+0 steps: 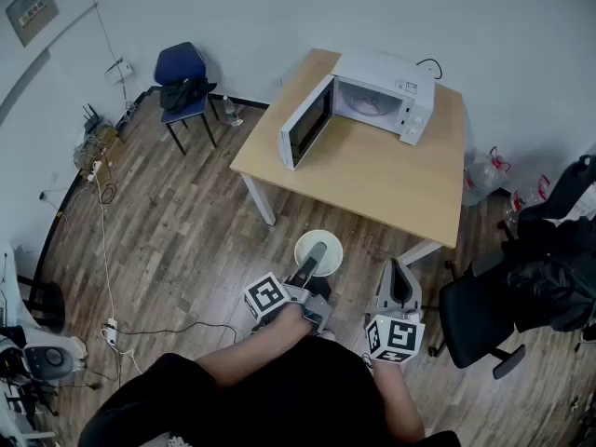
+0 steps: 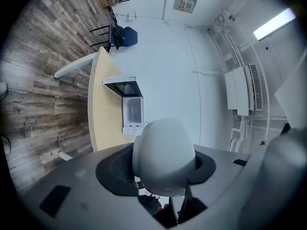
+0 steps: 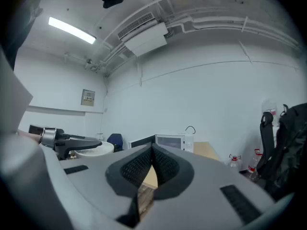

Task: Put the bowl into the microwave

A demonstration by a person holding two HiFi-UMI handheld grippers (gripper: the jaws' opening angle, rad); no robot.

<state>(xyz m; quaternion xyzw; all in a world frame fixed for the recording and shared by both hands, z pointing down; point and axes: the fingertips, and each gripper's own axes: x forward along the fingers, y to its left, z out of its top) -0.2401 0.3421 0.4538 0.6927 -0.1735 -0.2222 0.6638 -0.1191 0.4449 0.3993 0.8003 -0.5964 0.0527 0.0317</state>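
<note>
Low in the centre of the head view, just short of the light wooden desk [image 1: 391,175], the left gripper [image 1: 313,257] is clamped on the rim of a round white bowl [image 1: 328,245] and holds it above the floor. Higher in the frame, the white box-shaped microwave [image 1: 382,96] stands with its door [image 1: 304,127] swung wide, so the cavity looks ready to receive the bowl. The right gripper [image 1: 397,270] is pinched closed on nothing, seemingly idle alongside.

Wooden desk [image 1: 391,180] on plank floor [image 1: 177,240]; blue chair [image 1: 183,68] by wall, black office chair [image 1: 475,307] right, bottles [image 1: 484,170] beside desk.
</note>
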